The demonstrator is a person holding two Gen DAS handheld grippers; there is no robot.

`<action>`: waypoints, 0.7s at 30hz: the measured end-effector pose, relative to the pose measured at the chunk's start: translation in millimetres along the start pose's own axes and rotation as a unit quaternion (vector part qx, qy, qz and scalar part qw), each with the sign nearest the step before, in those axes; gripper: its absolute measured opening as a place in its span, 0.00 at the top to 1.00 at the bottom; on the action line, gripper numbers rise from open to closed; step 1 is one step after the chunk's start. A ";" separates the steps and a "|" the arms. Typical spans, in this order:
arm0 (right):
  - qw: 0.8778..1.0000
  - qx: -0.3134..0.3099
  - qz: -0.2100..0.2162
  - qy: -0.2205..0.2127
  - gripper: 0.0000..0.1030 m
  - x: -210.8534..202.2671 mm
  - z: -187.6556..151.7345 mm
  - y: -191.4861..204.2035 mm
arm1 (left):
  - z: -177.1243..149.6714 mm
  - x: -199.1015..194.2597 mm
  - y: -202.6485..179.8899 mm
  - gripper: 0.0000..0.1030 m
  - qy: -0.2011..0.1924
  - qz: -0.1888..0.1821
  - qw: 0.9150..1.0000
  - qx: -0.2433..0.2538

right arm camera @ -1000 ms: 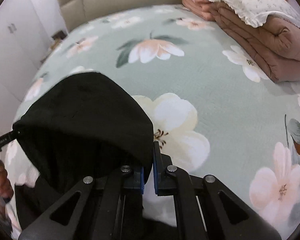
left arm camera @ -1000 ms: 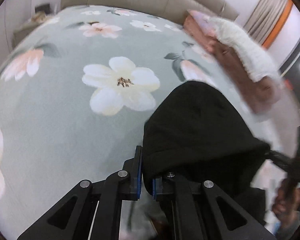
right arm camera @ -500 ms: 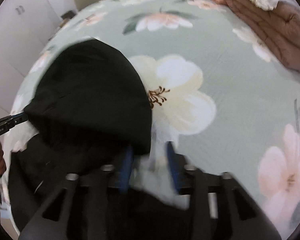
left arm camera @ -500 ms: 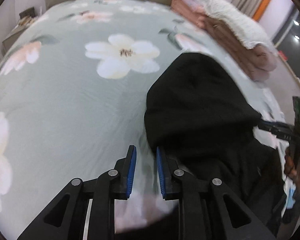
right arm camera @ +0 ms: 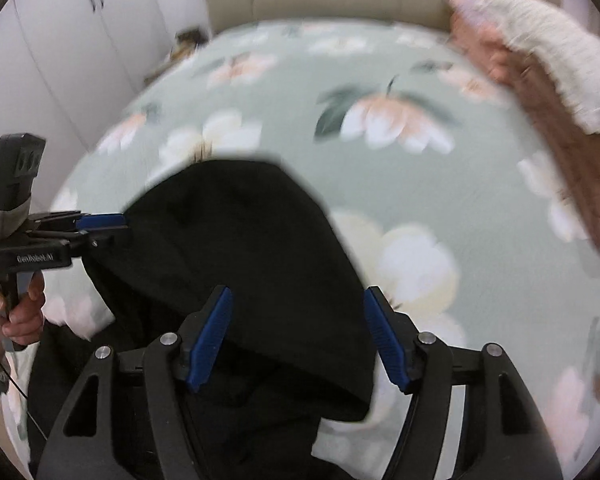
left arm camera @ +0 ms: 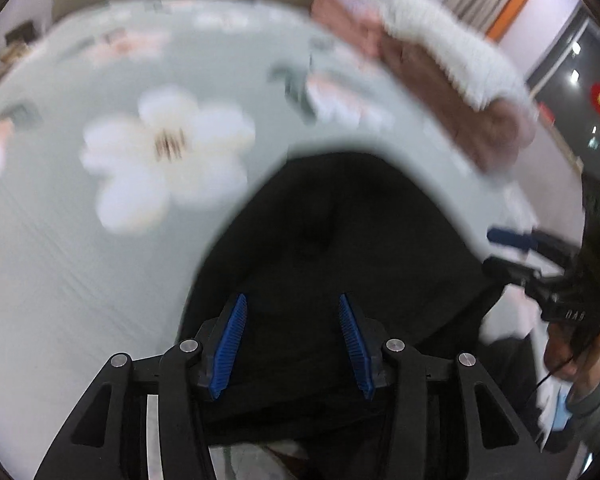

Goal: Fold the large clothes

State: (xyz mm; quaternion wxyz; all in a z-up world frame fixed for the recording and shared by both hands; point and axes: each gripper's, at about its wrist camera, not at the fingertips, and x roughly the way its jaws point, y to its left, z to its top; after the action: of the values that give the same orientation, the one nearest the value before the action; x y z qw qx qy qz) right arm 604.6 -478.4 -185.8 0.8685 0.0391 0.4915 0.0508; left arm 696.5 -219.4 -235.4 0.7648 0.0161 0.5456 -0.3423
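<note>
On the flowery green bed (right arm camera: 260, 92), one black garment (left arm camera: 332, 248) is lying soft and rounded, its hood-like top bulging up. My left gripper (left arm camera: 292, 344) is hovering over it with jaws spread wide, holding nothing. My right gripper (right arm camera: 296, 340) is doing the same, jaws wide and empty. One pile of folded pink blankets (right arm camera: 548, 92) is sitting at the far right edge, well apart. Lots of bare bed is lying beyond the garment.
</note>
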 end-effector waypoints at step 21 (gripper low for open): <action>0.998 -0.046 -0.031 0.038 0.38 101.3 22.9 41.5 | -26.1 0.7 3.9 0.51 -0.023 -0.012 0.999 0.021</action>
State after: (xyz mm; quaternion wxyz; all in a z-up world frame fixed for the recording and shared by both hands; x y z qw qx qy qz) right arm 674.0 -424.9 -255.3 0.8515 -0.0177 0.5219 0.0476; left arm 677.3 -206.3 -248.0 0.7725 0.0177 0.5207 -0.3632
